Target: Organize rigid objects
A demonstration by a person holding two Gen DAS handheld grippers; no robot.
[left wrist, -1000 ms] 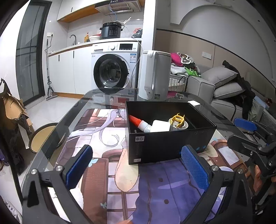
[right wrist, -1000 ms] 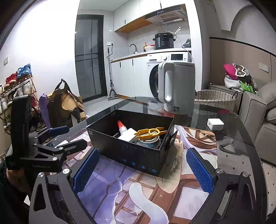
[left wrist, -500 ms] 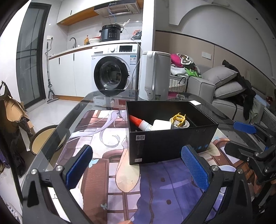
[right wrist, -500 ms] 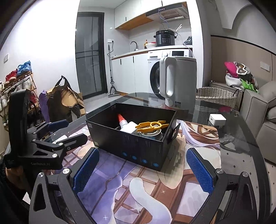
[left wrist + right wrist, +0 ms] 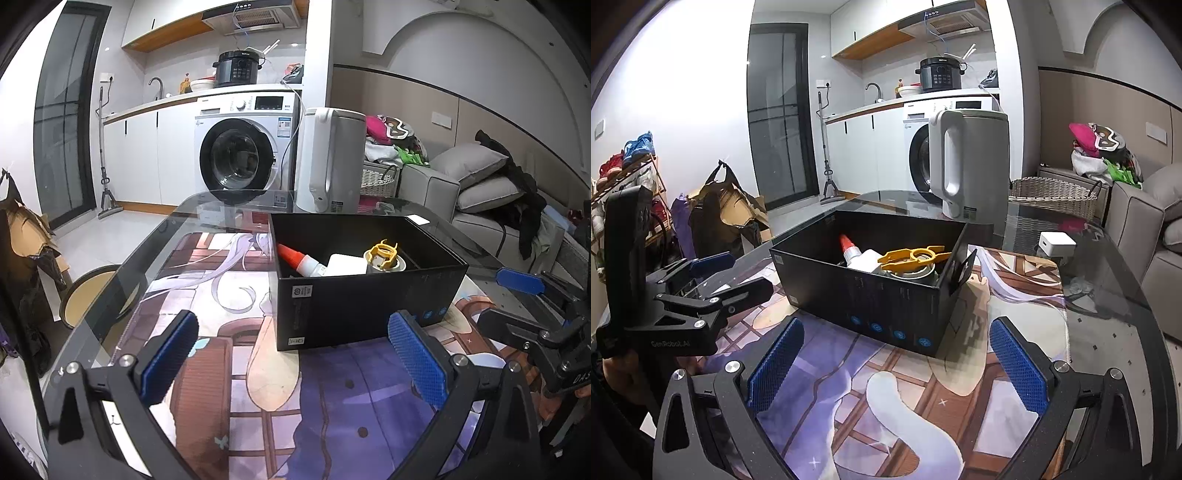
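A black open box (image 5: 369, 310) (image 5: 871, 302) stands on the printed table mat. Inside it lie a glue bottle with a red tip (image 5: 295, 258) (image 5: 849, 248), a white block (image 5: 345, 265) (image 5: 866, 260) and a yellow plastic opener (image 5: 916, 255) resting on a tin can (image 5: 384, 260). My left gripper (image 5: 293, 358) is open and holds nothing, hovering just short of the box's near wall. My right gripper (image 5: 897, 369) is open and holds nothing as well, facing the box's long side. Each gripper shows at the edge of the other's view.
A white electric kettle (image 5: 971, 166) stands behind the box on the glass table (image 5: 177, 221). A small white cube (image 5: 1056, 243) lies at the back right of the mat. Beyond the table are a washing machine (image 5: 240, 155), a sofa (image 5: 469, 192) and a wicker basket (image 5: 1052, 195).
The right gripper has tipped down a little, so the box sits higher in its view. Both grippers stay open, and the box's contents have not moved.
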